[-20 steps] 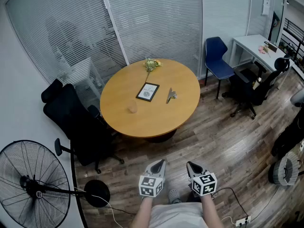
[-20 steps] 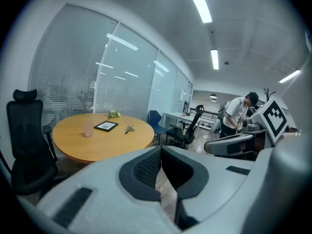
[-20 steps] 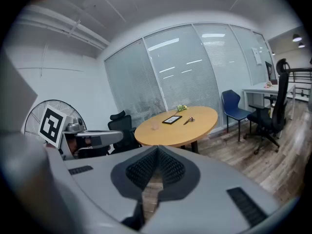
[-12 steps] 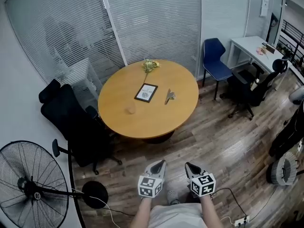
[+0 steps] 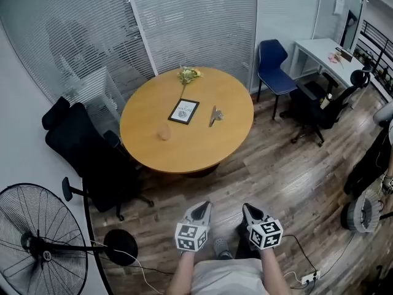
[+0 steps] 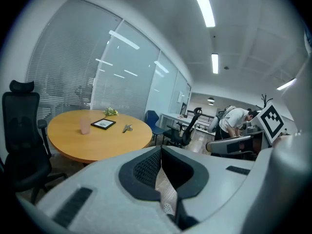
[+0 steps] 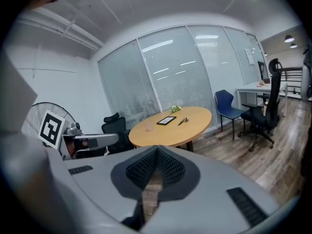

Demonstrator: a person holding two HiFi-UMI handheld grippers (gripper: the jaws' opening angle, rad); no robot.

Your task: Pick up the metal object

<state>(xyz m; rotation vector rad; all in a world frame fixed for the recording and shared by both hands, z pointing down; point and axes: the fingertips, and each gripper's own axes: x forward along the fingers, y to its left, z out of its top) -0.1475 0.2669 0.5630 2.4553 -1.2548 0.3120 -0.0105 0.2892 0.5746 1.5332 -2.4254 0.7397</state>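
A small metal object (image 5: 215, 115) lies on the round wooden table (image 5: 202, 149), right of a black-framed picture (image 5: 183, 111). It also shows far off as the metal object (image 6: 127, 128) in the left gripper view and the metal object (image 7: 184, 121) in the right gripper view. My left gripper (image 5: 203, 208) and right gripper (image 5: 249, 211) are held side by side over the floor, well short of the table. Both are shut with nothing between the jaws.
On the table also stand a translucent cup (image 5: 163, 132) and a yellow flower (image 5: 188, 75). Black office chair (image 5: 86, 155) at the table's left, blue chair (image 5: 273, 66) and another black chair (image 5: 319, 109) at right. A floor fan (image 5: 40, 244) and cables lie at lower left.
The table and room have slid slightly left and up in the head view. The grippers have risen a little in the picture. Both stay shut.
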